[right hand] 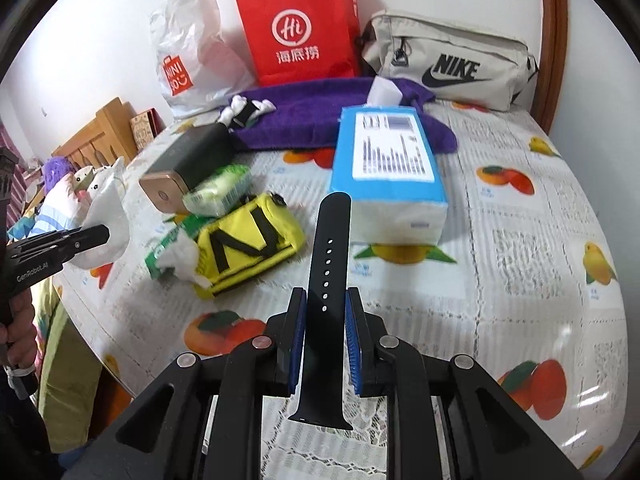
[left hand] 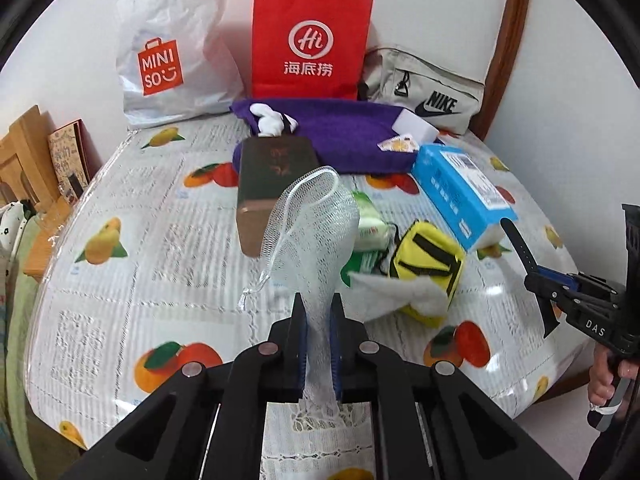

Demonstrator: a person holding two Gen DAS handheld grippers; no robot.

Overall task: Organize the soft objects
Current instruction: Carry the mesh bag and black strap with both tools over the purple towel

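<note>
The left hand-held gripper (left hand: 318, 316) is clamped nearly shut on a white mesh pouch (left hand: 316, 220), held mid-frame above the fruit-print worktop (left hand: 160, 240). The right hand-held gripper (right hand: 326, 312) pinches a black watch strap (right hand: 326, 276), standing upright at lower centre.

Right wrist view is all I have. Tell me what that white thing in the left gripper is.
Observer: The left gripper is shut on a white mesh pouch, and its drawstring loop dangles to one side.
Operator: Report what lies behind the blue tissue box.
Observer: A small orange-printed sachet lies on the purple towel, beside the white sponge block.
</note>
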